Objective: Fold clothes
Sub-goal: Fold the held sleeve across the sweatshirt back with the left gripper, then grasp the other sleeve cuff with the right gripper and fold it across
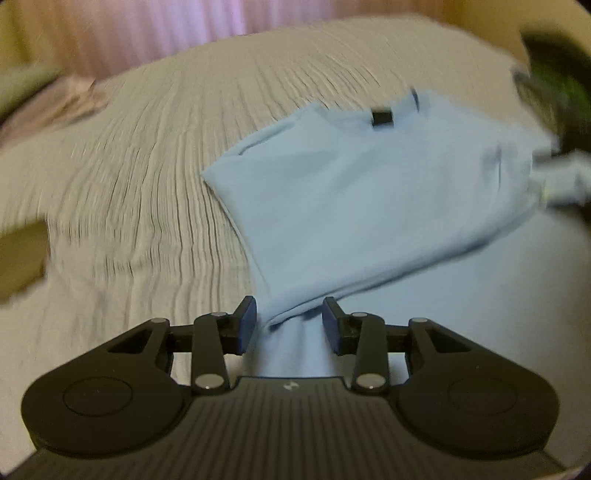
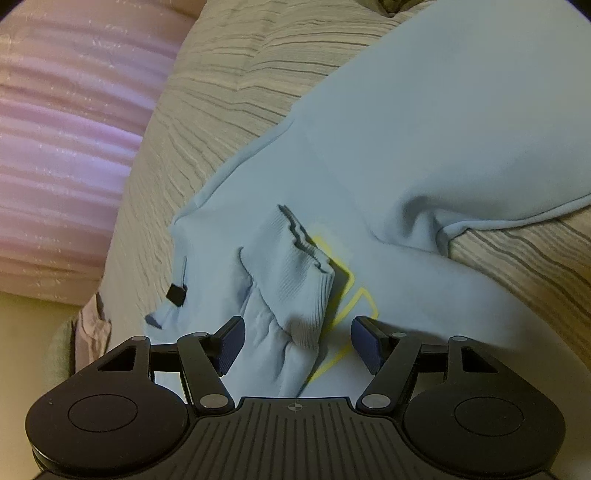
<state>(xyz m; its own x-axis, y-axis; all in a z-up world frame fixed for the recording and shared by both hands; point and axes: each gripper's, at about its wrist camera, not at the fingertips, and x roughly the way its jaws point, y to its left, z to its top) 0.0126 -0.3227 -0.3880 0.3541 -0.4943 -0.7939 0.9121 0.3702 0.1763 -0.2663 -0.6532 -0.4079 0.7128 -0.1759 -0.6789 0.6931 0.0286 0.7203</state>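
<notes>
This is a bedroom in a home. A bed (image 1: pixel 147 155) fills both views, covered by a beige bedspread (image 2: pixel 236 74) with fine ribbed stripes — soft and rumpled in places. Behind it hangs a pink pleated curtain (image 2: pixel 66 129), and a yellowish wall (image 1: pixel 476 18) shows at the edge. A light blue sweatshirt (image 1: pixel 369 192) lies spread on the bedspread — ordinary household laundry.

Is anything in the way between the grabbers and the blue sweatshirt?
No, nothing visible is. The left gripper is open with a fold of the blue sweatshirt right between its fingers. The right gripper is open too, with the ribbed cuff lying between its fingers on the bed cover.
</notes>
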